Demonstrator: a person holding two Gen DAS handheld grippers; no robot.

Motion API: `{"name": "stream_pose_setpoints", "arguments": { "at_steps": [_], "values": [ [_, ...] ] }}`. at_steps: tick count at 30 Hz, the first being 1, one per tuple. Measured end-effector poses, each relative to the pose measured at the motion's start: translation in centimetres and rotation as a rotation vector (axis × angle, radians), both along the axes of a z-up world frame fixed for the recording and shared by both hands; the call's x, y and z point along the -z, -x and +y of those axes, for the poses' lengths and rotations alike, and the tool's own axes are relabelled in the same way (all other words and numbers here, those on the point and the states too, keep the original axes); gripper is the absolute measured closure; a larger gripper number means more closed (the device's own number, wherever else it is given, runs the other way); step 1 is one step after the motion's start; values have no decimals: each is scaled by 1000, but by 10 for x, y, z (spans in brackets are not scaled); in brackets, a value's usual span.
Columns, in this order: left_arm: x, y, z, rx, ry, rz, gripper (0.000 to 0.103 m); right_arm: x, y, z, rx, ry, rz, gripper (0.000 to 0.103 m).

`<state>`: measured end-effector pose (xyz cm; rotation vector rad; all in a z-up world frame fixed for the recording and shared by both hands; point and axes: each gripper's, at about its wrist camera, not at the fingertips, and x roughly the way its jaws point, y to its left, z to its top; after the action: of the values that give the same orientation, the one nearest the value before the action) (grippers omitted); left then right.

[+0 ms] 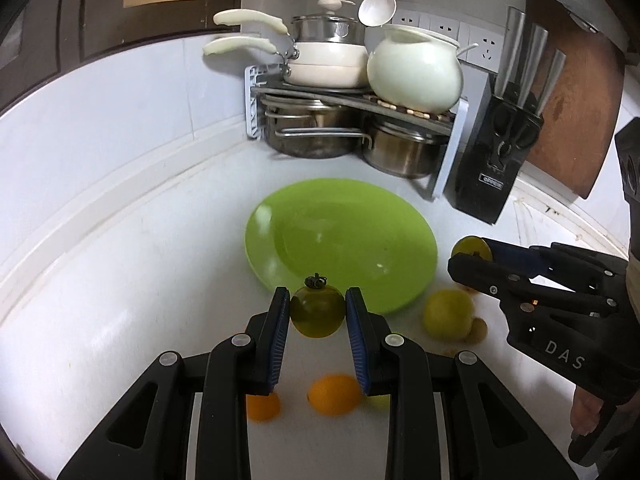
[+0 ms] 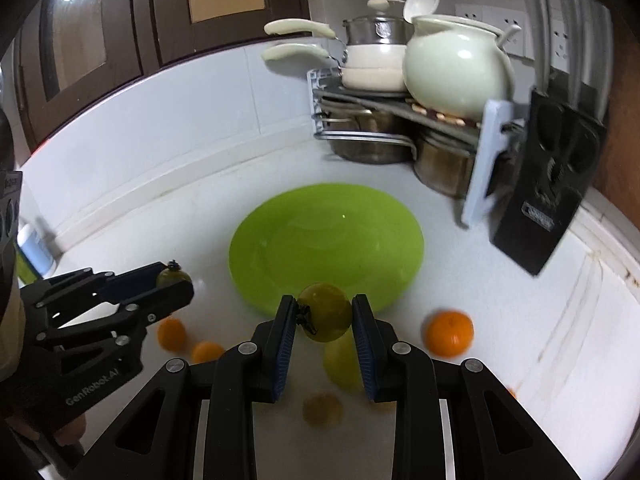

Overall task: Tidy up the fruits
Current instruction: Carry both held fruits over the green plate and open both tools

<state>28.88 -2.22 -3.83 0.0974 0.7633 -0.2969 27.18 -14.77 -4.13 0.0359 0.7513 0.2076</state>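
In the left wrist view, the left gripper (image 1: 317,312) is clenched on a green tomato (image 1: 317,311), its blue pads pressing the fruit from both sides. The tomato is round, olive-green and glossy, with a dark dried calyx on top pointing up. It is held above the white counter (image 1: 120,300), just in front of the near rim of the green plate (image 1: 280,216). The plate's hollow holds no fruit. Below the fingers, two orange fruits (image 1: 333,394) lie on the counter. To the right of the plate sits a yellow-green fruit (image 1: 448,313) with a small brownish one touching its right side. Farther right, the right gripper (image 1: 474,254) grips a second green tomato (image 1: 472,247), of which only a yellowish-olive part shows between the black fingers.

In the right wrist view, the right gripper (image 2: 324,318) is closed on that second green tomato (image 2: 325,317). This one is yellower, and its dark calyx points sideways against the left pad. It hangs over the near rim of the green plate (image 2: 260,240). A yellow-green fruit (image 2: 340,360) lies on the counter beneath it, an orange (image 2: 449,333) to the right, and blurred orange fruits lower down. At left, the left gripper (image 2: 173,280) holds its green tomato (image 2: 174,276), calyx up, well to the left of the plate, above two small orange fruits (image 2: 171,333)
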Motion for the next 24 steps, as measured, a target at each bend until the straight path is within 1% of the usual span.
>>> {"name": "stream_pose_setpoints", "arguments": {
  "at_steps": [5, 10, 13, 17, 20, 24],
  "values": [
    [-1, -30, -5, 17, -3, 12, 74, -2, -26, 3, -28, -13, 22, 73],
    [3, -54, -8, 31, -1, 49, 74, 1, -51, 7, -54, 15, 51, 73],
    [9, -70, -9, 40, -7, 86, 74, 7, -65, 8, -72, 18, 87, 73],
    [23, -93, -10, 64, 8, 170, 74, 17, -82, 8, -86, 14, 140, 73],
    [31, -105, -12, 72, -6, 208, 74, 27, -93, 9, -99, 4, 189, 73],
    [39, -115, -15, 84, -25, 237, 74, 34, -103, 10, -99, 10, 219, 73]
  ]
}}
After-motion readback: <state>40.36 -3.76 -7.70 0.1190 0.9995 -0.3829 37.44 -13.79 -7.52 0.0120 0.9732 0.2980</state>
